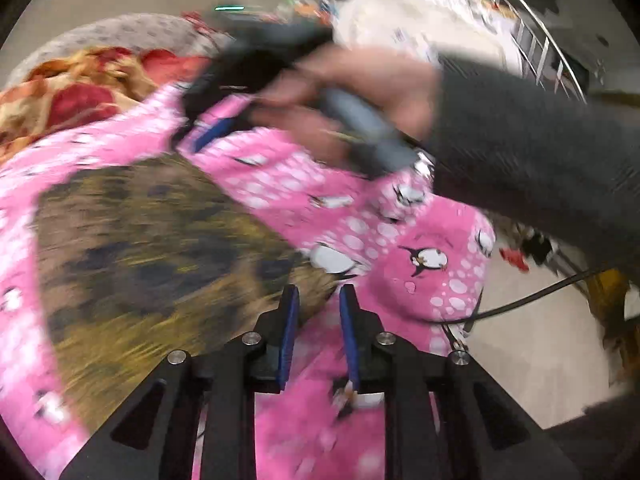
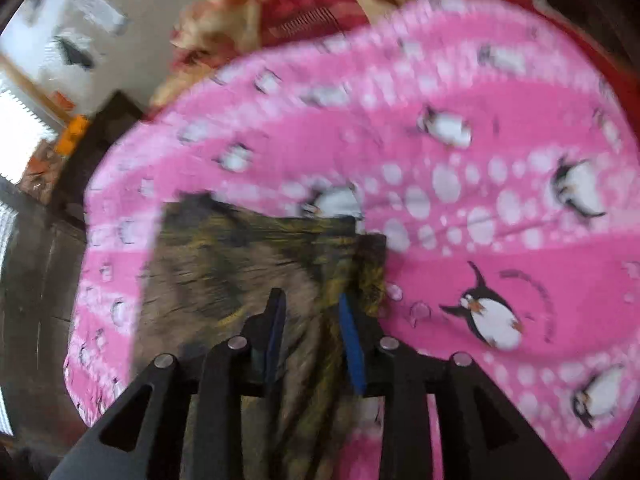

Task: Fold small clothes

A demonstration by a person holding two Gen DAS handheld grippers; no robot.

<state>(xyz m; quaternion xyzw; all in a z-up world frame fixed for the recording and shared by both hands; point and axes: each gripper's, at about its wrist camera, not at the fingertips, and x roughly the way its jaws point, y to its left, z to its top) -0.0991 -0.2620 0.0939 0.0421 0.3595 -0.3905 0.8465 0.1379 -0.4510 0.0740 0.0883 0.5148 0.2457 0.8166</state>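
The olive-brown garment lies flat on the pink penguin-print blanket. The right gripper stands partly open, the garment's right edge between its fingers, apparently unpinched; blur limits certainty. The left gripper shows a narrow gap over the garment's corner and holds nothing visible.

The left claw points down over a pink penguin-print cover, its blue-padded tips standing a little apart with no cloth between them. Just ahead and to its left lies a flat olive-and-brown patterned garment, its near corner reaching the left tip. Farther ahead, the right claw is blurred, carried by a hand in a dark grey sleeve. Beyond, left, a red-and-gold cloth lies crumpled.
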